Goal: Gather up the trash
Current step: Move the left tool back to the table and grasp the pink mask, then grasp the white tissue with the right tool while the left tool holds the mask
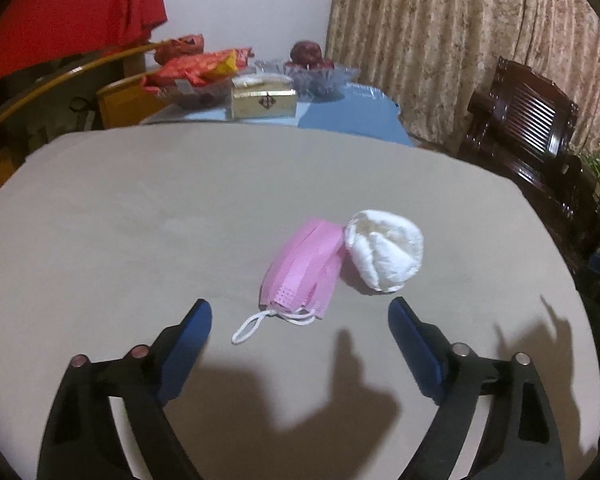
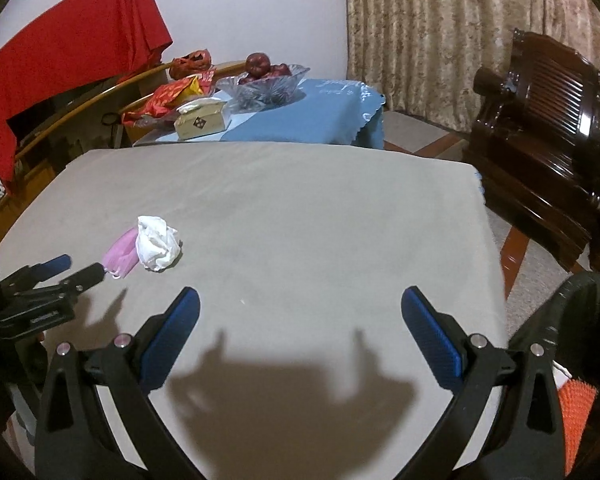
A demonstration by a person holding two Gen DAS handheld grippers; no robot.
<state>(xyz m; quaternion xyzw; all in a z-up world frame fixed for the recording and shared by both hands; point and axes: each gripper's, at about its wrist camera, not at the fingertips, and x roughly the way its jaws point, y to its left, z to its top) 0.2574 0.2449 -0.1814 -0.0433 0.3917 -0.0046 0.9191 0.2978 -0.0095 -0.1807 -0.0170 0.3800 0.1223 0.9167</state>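
Pink mask (image 1: 302, 266): lies flat on the grey table (image 1: 140, 216), ahead of the left gripper (image 1: 300, 312) and slightly right of its midline; ear loops trail toward the fingertips.
Long axis: runs roughly along the line the left gripper points, tilted a little to the right.
White crumpled tissue (image 1: 384, 254): touches the mask's far right edge.
Left gripper state: jaws wide, nothing between the blue pads; the loops lie just short of the gap.
Right gripper (image 2: 300, 308): jaws wide and empty over bare table; the trash lies well off to its left.
Nearer hand: the left, judged the one to make the pick.
Left wrist view only: the loops and the mask's pleats.
Right wrist view only: the left gripper's tips (image 2: 82, 268) just beside the mask (image 2: 120, 256), the tissue (image 2: 158, 244) beyond them, and a dark bag-like shape (image 2: 580, 320) past the table's right edge, possibly the bin.
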